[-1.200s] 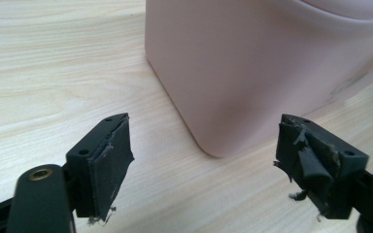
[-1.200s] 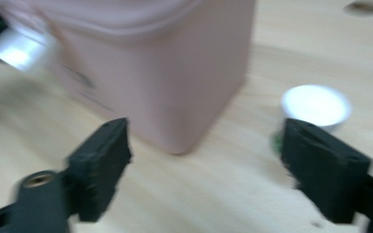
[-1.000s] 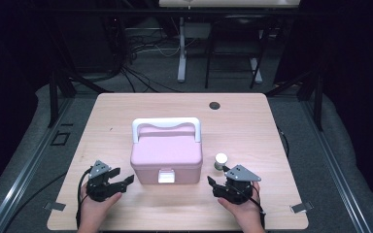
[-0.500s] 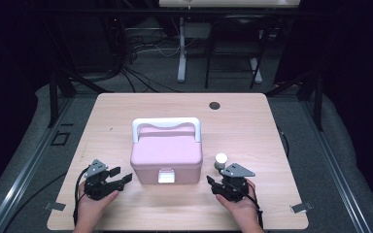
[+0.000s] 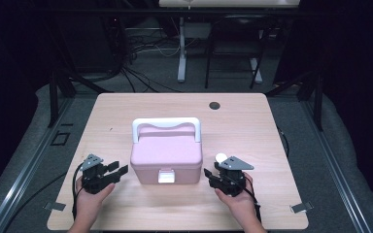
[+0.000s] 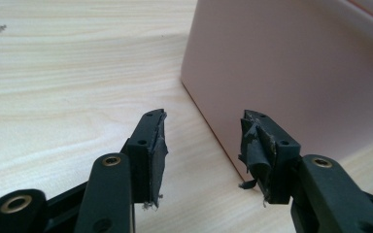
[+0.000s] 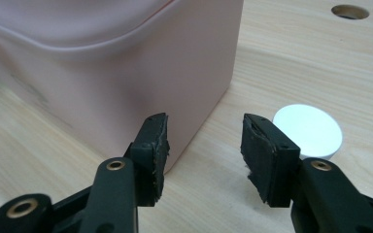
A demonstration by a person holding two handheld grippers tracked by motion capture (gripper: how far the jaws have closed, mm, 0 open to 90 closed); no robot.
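Observation:
A pink lidded box (image 5: 165,154) with a white handle (image 5: 165,124) and a white front latch stands mid-table. My left gripper (image 5: 117,171) rests on the table at the box's left front corner, open; its jaws have just been closing with nothing between them. In the left gripper view the box's side wall (image 6: 291,73) is just beyond the gripper (image 6: 203,141). My right gripper (image 5: 211,175) sits at the box's right front corner, open, jaws also just closing on nothing. In the right gripper view the box corner (image 7: 175,77) lies ahead of the gripper (image 7: 205,141), and a white round cap (image 7: 308,130) sits to the right.
The white cap (image 5: 221,158) lies on the table just beyond the right gripper, beside the box. A dark round hole (image 5: 214,105) is in the tabletop (image 5: 126,111) at the back right. Tape marks sit at the table's front corners; chair and desk legs stand behind.
Both grippers' jaws stand narrower than a second ago. Both hands stay in about the same places beside the box.

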